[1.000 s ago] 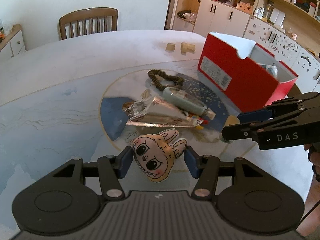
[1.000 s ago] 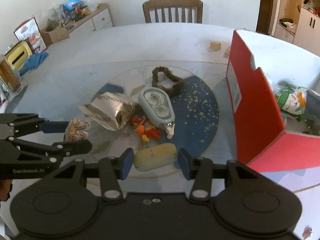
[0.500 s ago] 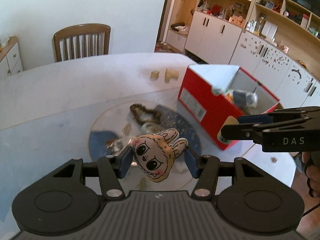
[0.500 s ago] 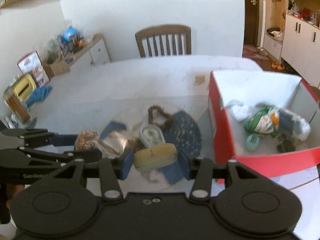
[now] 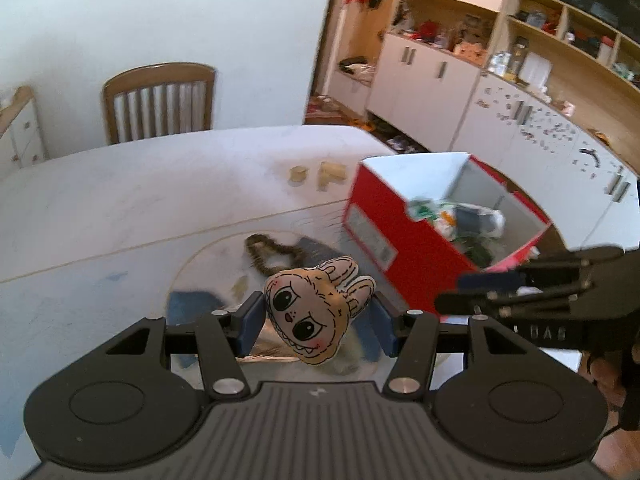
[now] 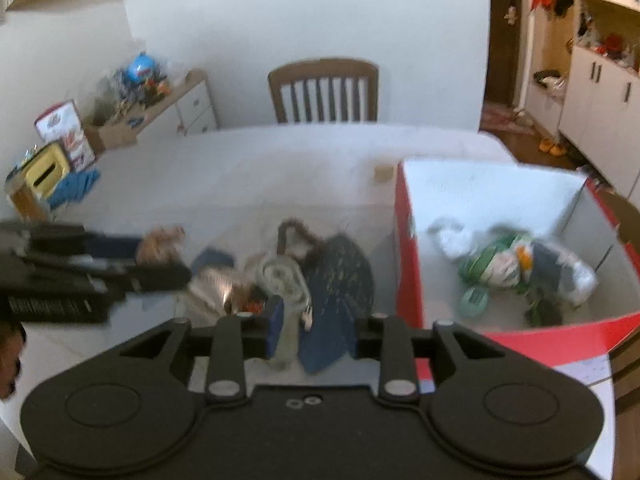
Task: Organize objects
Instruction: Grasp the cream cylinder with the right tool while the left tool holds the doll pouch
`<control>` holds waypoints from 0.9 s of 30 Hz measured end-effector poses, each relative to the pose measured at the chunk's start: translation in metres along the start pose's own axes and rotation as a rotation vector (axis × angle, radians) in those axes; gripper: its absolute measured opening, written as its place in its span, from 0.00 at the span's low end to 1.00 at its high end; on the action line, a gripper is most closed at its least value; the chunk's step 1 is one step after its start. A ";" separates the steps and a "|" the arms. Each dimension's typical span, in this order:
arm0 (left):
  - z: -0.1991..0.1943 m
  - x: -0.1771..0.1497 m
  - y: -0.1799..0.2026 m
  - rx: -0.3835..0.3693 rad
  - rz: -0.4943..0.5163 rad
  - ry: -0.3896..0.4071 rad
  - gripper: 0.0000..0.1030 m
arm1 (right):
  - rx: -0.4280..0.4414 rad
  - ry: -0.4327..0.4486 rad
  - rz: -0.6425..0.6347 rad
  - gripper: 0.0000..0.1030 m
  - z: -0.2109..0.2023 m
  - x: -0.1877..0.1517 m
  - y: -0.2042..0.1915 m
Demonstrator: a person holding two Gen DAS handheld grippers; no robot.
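Note:
My left gripper point(image 5: 316, 322) is shut on a tan plush face toy point(image 5: 316, 316) with big eyes and rabbit ears, held above the table; it also shows blurred as the left gripper point(image 6: 160, 260) in the right wrist view. My right gripper point(image 6: 316, 332) has its jaws closing with nothing between them; only the table shows through the gap. Its tips, the right gripper point(image 5: 452, 292), hang near the red box point(image 5: 400, 240). The red box point(image 6: 408, 264) holds several items, among them a green-white packet point(image 6: 496, 264). Below lie a grey-green bottle point(image 6: 284, 280), a foil packet point(image 6: 212, 284) and a brown scrunchie point(image 6: 296, 232).
A round blue-patterned mat point(image 6: 340, 276) lies under the loose items. Small tan blocks point(image 5: 332, 170) sit on the far table. A wooden chair point(image 5: 158, 100) stands behind the table, white cabinets point(image 5: 440, 80) to the right and a cluttered sideboard point(image 6: 140, 116) to the left.
Both grippers have risen, so the table looks farther off. The yellowish oblong piece held between the right pads is gone and those jaws stand narrower. The plush sits tilted in the left grip.

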State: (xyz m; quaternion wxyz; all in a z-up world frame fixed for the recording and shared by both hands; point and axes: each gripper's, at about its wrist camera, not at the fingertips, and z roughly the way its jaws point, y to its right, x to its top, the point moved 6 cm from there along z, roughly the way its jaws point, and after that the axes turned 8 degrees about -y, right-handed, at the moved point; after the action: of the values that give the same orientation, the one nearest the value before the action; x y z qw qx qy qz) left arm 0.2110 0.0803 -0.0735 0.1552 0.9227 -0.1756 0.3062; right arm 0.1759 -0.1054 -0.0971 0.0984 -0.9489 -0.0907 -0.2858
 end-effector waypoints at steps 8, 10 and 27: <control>0.004 -0.023 -0.032 0.064 -0.077 -0.048 0.54 | 0.001 -0.086 -0.015 0.44 0.052 -0.021 -0.004; 0.004 -0.028 -0.035 0.072 -0.082 -0.056 0.54 | 0.000 -0.104 -0.012 0.44 0.066 -0.022 -0.004; 0.001 -0.045 -0.049 0.097 -0.112 -0.083 0.54 | 0.005 -0.132 -0.025 0.15 0.100 -0.016 -0.012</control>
State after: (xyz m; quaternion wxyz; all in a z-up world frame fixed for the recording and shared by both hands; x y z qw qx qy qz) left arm 0.1980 0.1343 -0.1108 0.1200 0.9494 -0.1149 0.2664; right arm 0.2122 -0.0724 -0.1863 0.0912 -0.9642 -0.1094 -0.2237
